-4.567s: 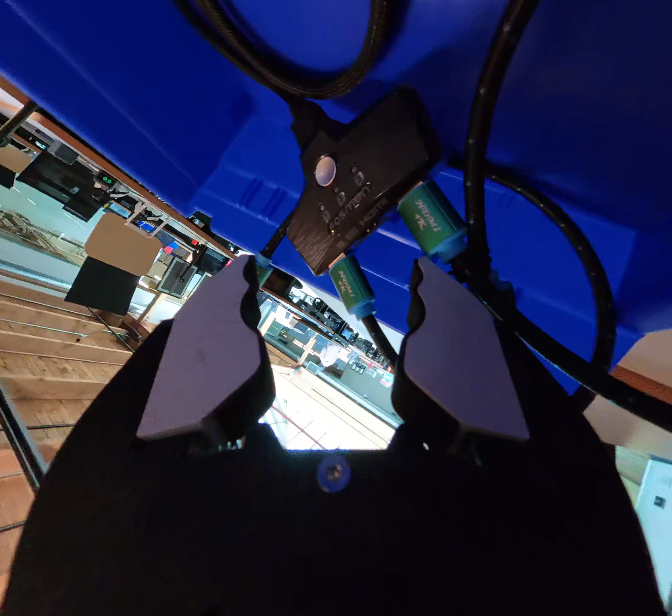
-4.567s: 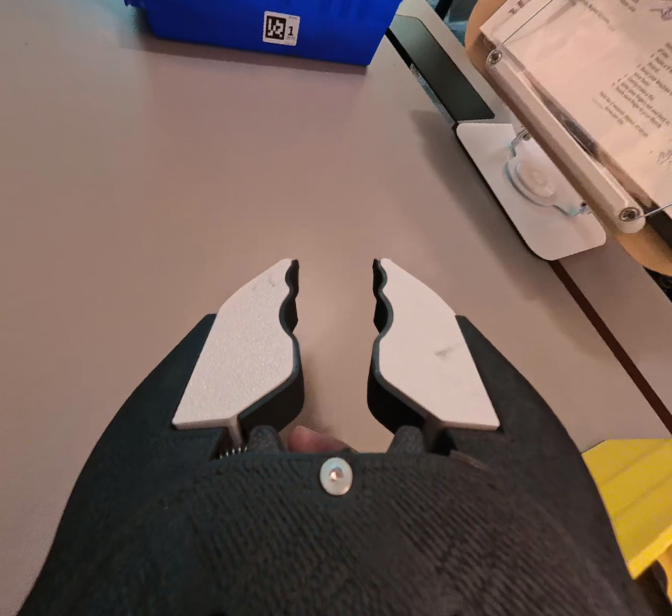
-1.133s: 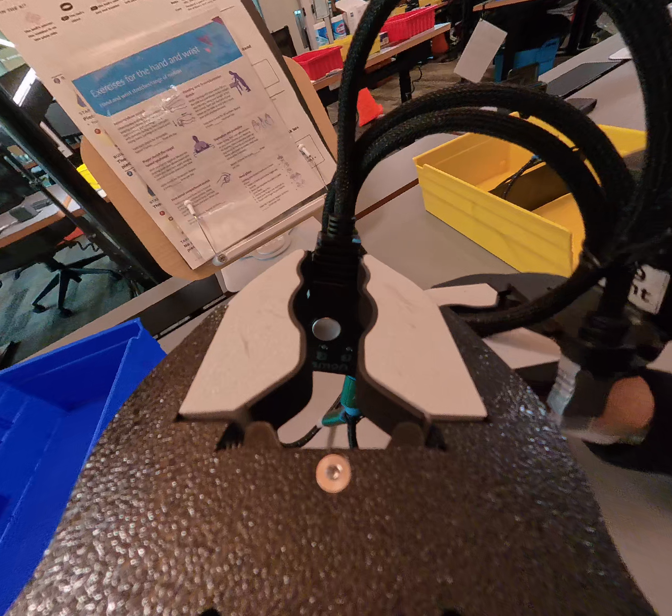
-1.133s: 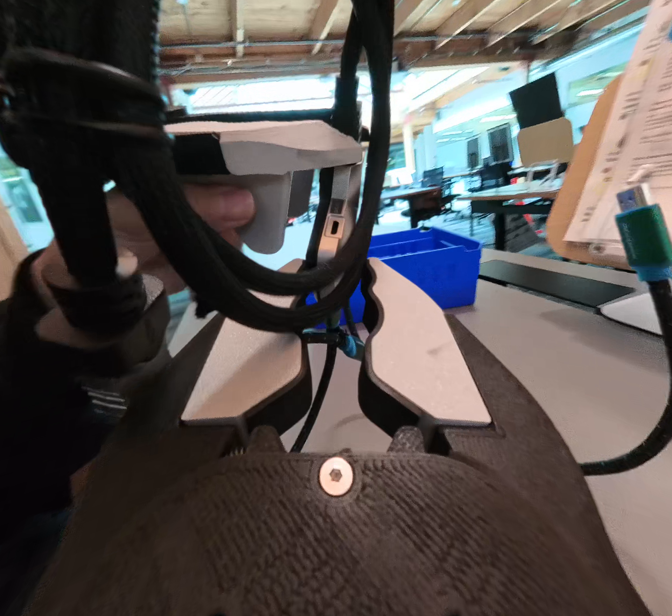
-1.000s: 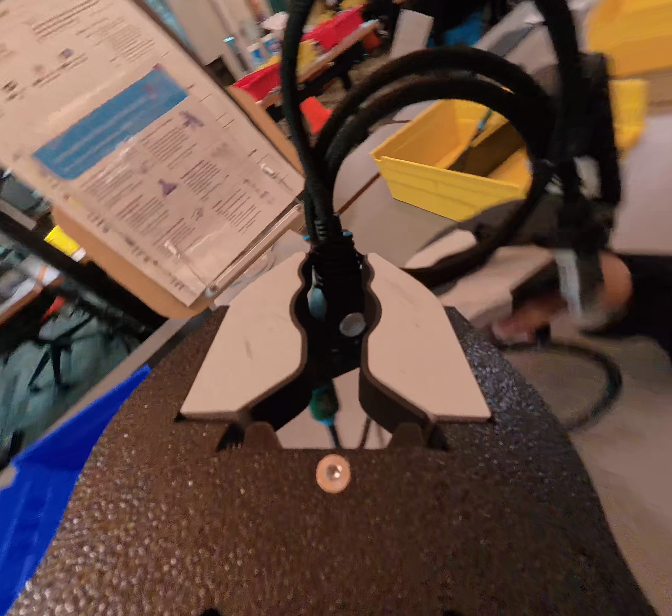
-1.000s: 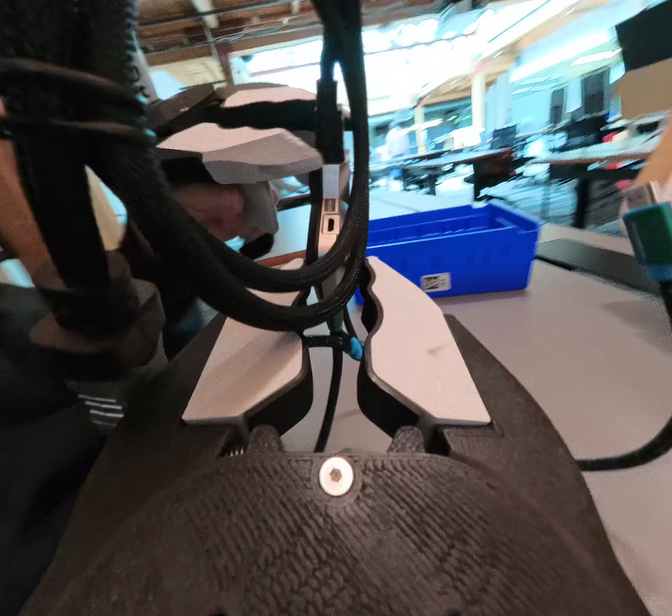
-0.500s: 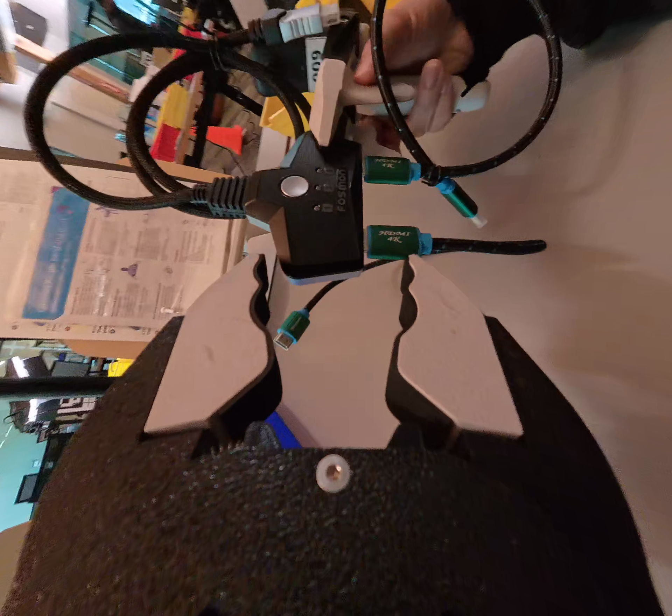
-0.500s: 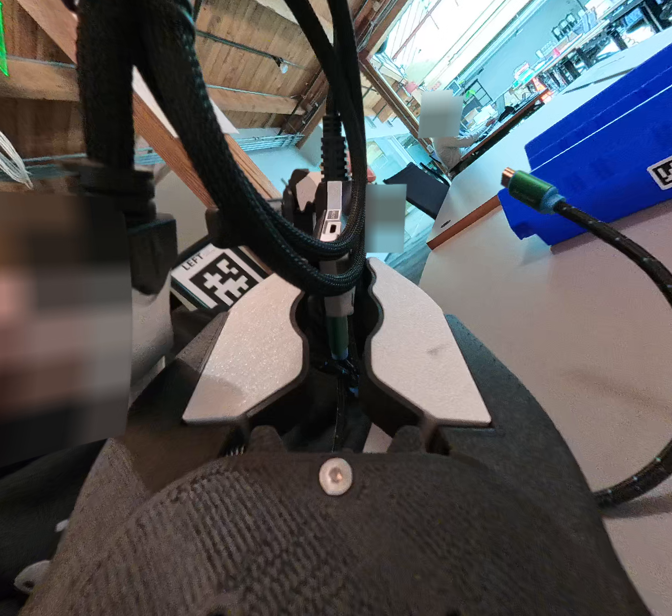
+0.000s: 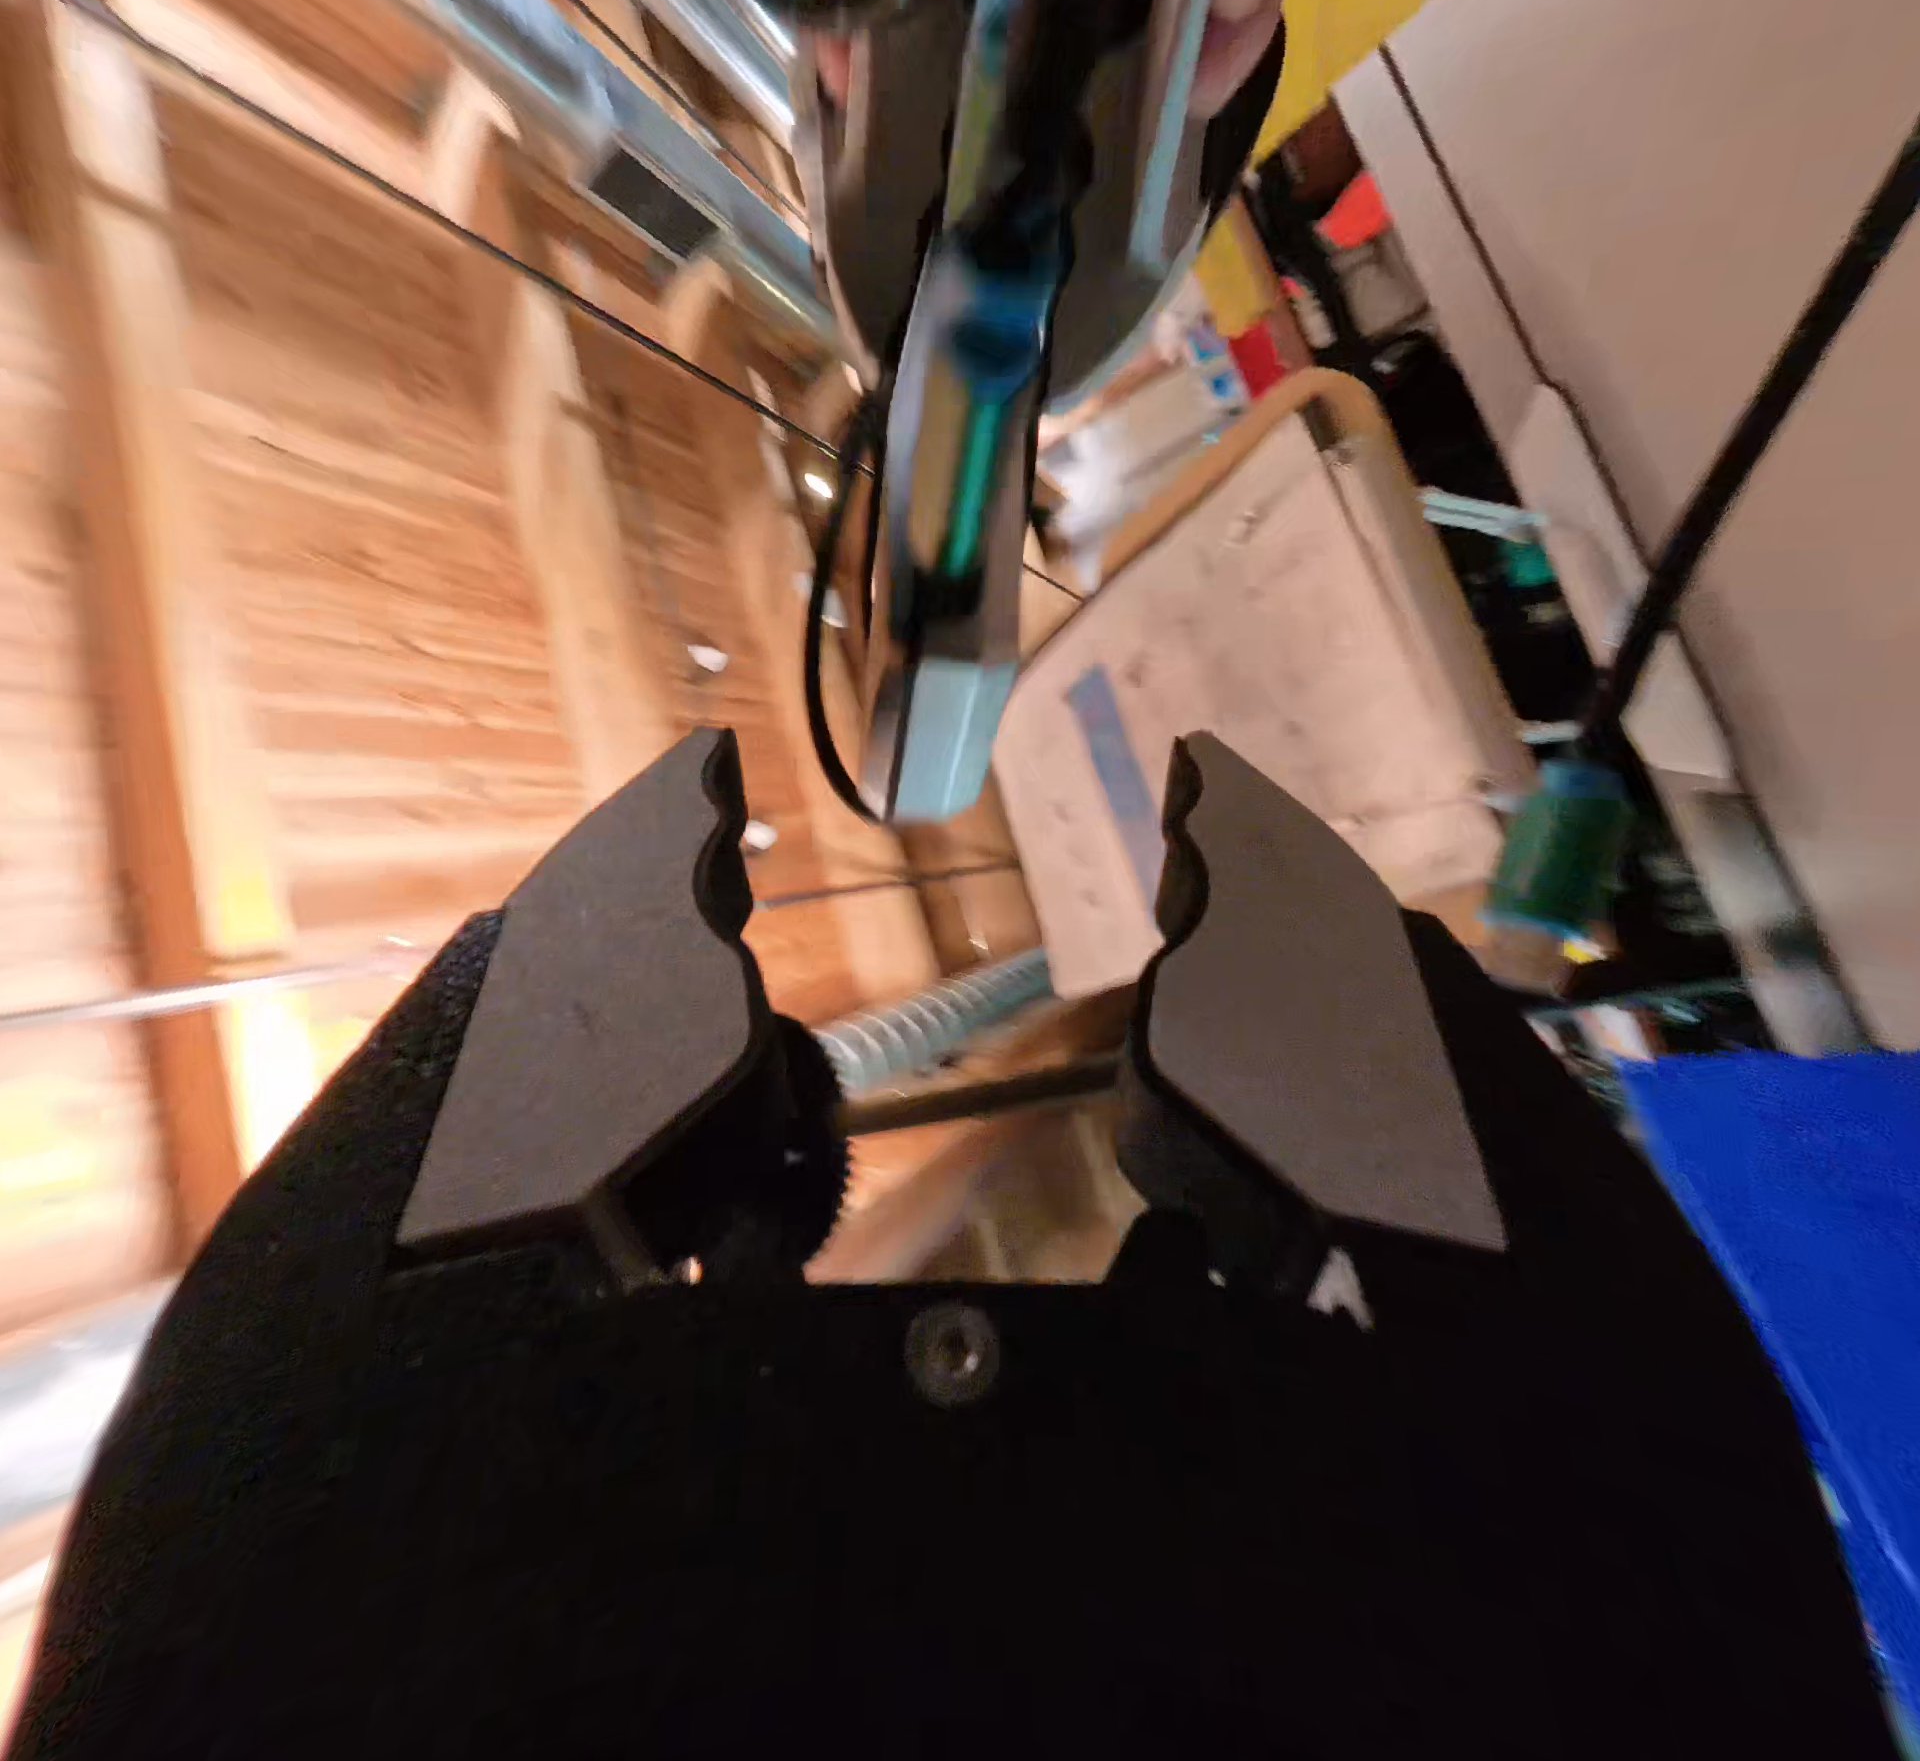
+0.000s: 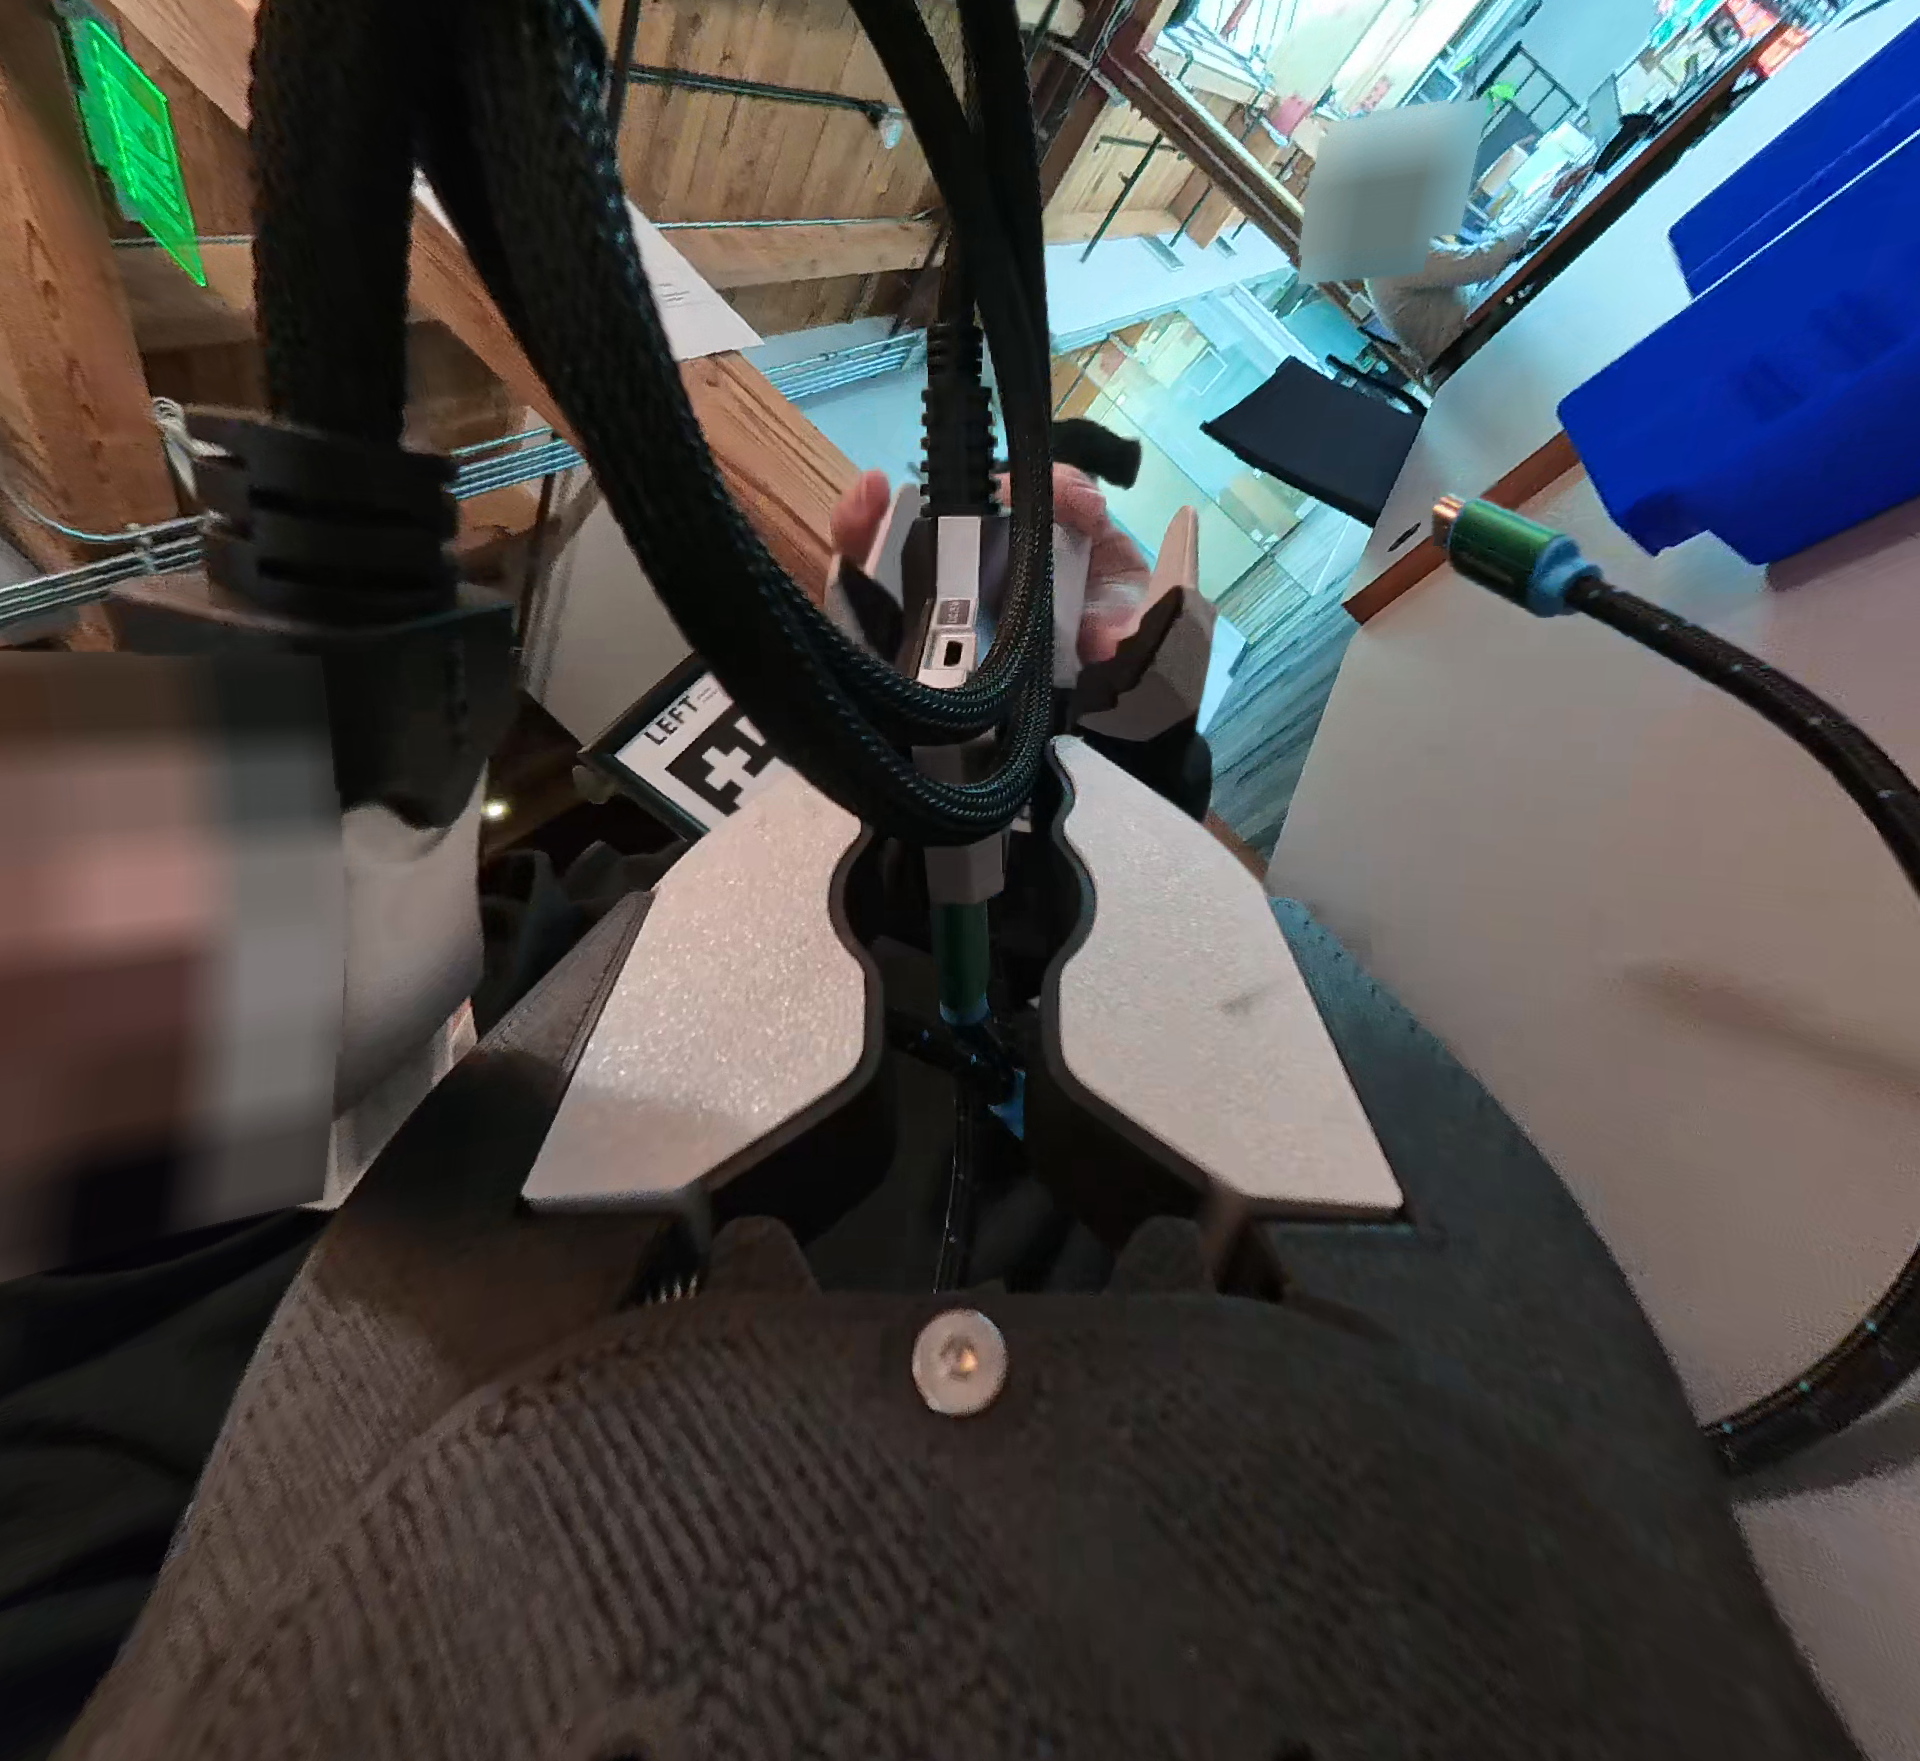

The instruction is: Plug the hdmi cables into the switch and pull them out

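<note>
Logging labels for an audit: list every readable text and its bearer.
Wording not copied; bearers only.
White tag with black square code: printed word.
Green sign on wooden beam: too faint.
Silver-edged black switch: tiny mark, unreadable.
Left wrist view: blurred, nothing legible.

My left tongs (image 9: 951, 781) show black pads on a black pebbled body. My right tongs (image 10: 961, 864) have pale grey speckled pads (image 10: 727, 1005) on a dark ribbed body. The switch (image 10: 951, 610) looks black with a silver-grey edge. The cable loops (image 10: 644, 340) are black braided weave. One loose plug (image 10: 1496, 553) is metallic green with a blue collar, its cord black flecked with pale dots. The bin (image 10: 1787, 381) is bright blue, the table (image 10: 1558, 880) pale grey.
</note>
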